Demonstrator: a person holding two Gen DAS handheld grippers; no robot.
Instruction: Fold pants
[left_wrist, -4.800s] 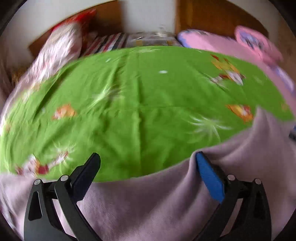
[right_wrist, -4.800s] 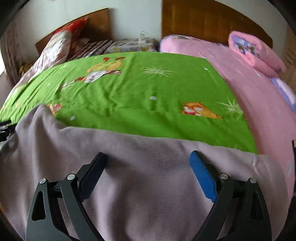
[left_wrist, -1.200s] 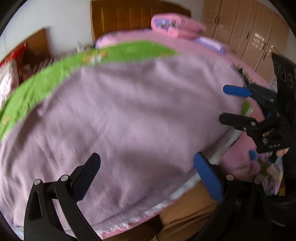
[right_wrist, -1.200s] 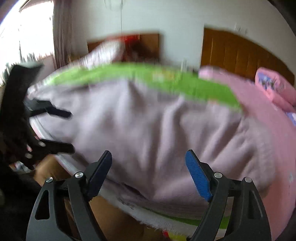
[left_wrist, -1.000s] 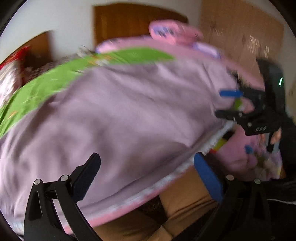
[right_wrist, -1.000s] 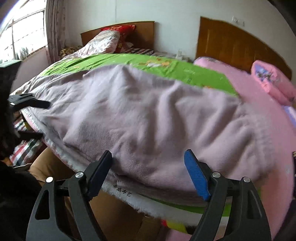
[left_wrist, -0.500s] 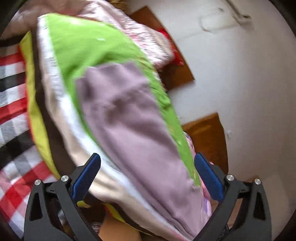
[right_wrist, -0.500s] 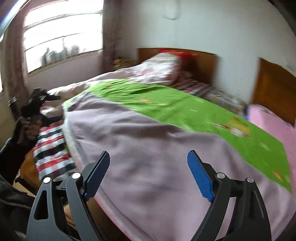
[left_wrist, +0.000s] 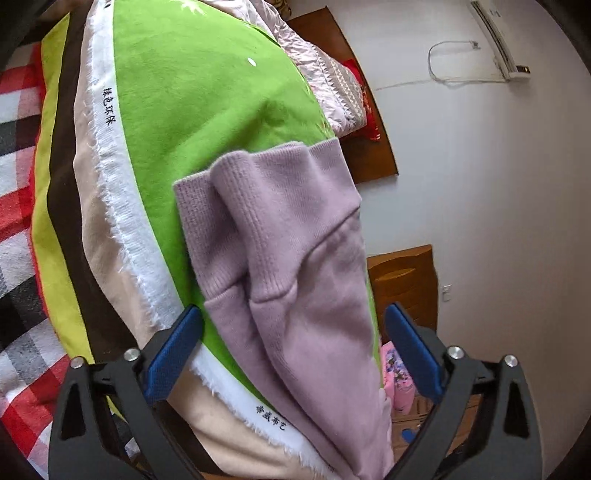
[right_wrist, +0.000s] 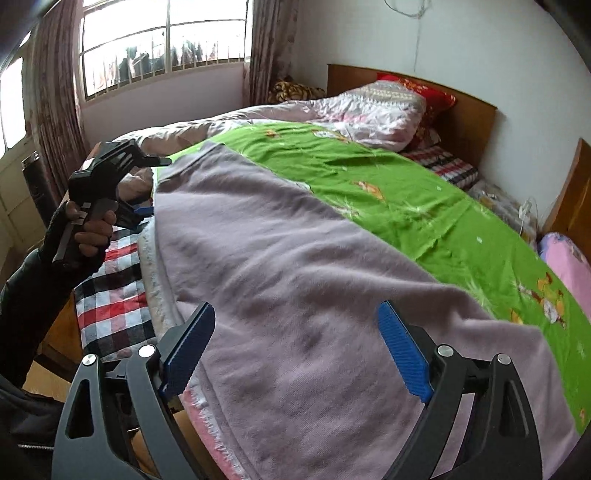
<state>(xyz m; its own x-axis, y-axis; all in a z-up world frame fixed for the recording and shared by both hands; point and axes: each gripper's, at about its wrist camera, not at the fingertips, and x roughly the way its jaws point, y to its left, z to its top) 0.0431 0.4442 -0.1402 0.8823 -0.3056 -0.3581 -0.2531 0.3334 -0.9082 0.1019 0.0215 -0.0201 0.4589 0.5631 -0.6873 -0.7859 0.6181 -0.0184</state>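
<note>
Lilac pants (right_wrist: 295, 258) lie lengthwise along the near edge of the bed, on a green sheet (right_wrist: 424, 199). Their ribbed cuff end (left_wrist: 236, 221) fills the left wrist view. My left gripper (left_wrist: 293, 350) hangs just short of that end, its jaws closing, with cloth in the gap but both blue pads clear of it. In the right wrist view a hand holds the left gripper (right_wrist: 155, 184) at the far left end of the pants. My right gripper (right_wrist: 295, 343) hovers over the middle of the pants, its jaws opening and holding nothing.
A red, black and white checked blanket (right_wrist: 110, 295) hangs off the bed's side below the sheet's white hem (left_wrist: 118, 192). A quilted pillow (right_wrist: 369, 107) and wooden headboard (right_wrist: 469, 118) stand at the far end. A pink quilt (right_wrist: 569, 266) lies at right, a window (right_wrist: 159, 44) at back left.
Both views swung from the right part of the pants toward the left end. The left gripper rolled over and came up to the cuffs at the bed's edge. Neither took hold of cloth.
</note>
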